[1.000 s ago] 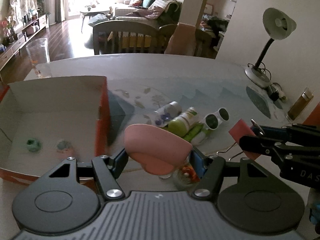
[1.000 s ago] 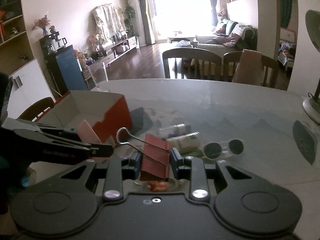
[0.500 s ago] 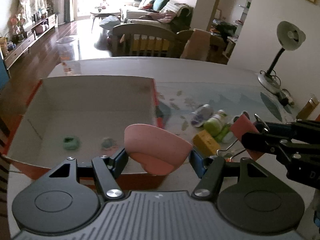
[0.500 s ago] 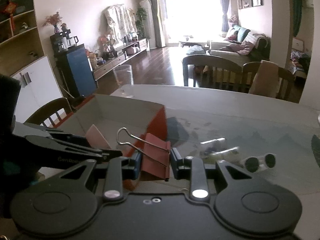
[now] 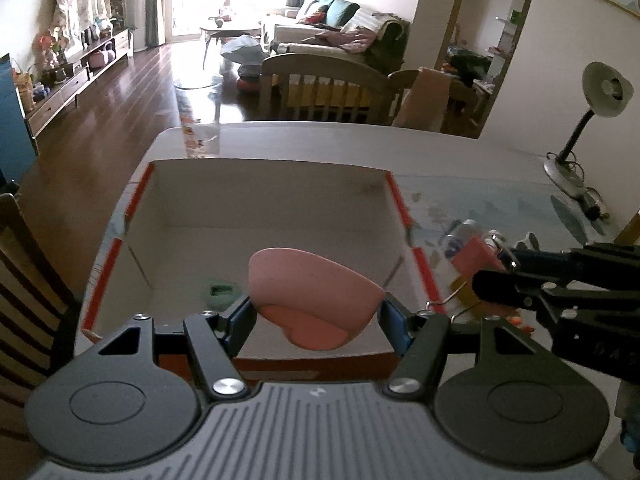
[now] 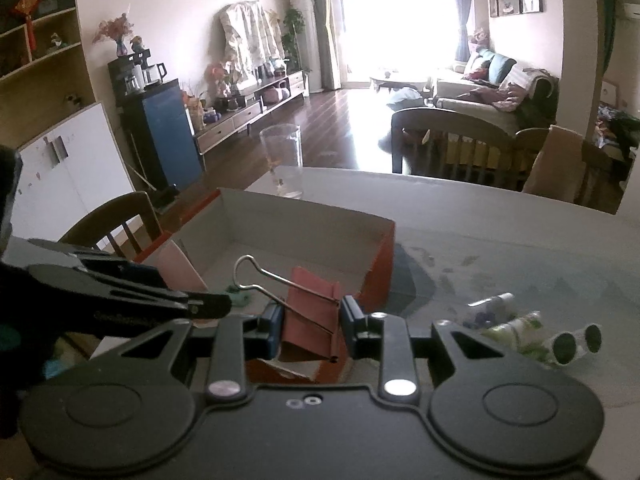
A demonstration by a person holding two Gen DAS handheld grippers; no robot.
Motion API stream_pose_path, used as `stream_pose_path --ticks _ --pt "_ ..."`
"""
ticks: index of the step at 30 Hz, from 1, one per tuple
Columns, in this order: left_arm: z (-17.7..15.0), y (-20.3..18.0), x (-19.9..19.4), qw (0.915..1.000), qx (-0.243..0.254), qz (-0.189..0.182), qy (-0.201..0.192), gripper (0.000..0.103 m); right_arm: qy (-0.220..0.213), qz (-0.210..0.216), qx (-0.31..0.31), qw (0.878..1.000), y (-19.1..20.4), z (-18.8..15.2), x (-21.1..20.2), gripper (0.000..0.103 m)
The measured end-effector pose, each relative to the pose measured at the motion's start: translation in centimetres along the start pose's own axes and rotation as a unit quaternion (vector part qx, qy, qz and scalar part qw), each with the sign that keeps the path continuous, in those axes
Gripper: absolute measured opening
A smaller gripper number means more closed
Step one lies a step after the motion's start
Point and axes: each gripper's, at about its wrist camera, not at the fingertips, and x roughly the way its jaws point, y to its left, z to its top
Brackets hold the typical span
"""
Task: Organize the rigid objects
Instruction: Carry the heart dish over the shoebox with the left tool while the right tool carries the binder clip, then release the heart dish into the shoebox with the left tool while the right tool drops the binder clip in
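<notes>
Left gripper [image 5: 316, 312]: jaws about half open, clamped on a pink bowl [image 5: 310, 294], held over the open box [image 5: 264, 204]. Small green thing [image 5: 222, 295], blurred, on the box floor just beyond the left jaw. Right gripper [image 6: 308, 320]: jaws narrow, clamped on a red binder clip [image 6: 310, 308], at the box's near corner. Sunglasses [image 6: 576, 344] and bottles [image 6: 516, 326] on the bench, right of those jaws.

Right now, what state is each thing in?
Left gripper: shut on pink bowl, over the box.
Right gripper: shut on red binder clip.
Cardboard box: open, small green item inside.
Sunglasses: lying on table.
</notes>
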Motion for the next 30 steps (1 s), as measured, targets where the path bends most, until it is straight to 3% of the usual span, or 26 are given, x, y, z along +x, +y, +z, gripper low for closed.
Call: stream_pose_path --ticks 15,30 --pt "3.7 5.1 5.4 0.9992 0.007 0.033 0.021 0.066 0.054 -0.016 -0.039 0.998 3.4 0.4 8.2 0.029" --pt "4.5 6.8 12.1 0.9936 0.039 0.059 0.088 0.066 0.107 -0.006 -0.066 0.992 5.4 -0.4 13.3 0.029"
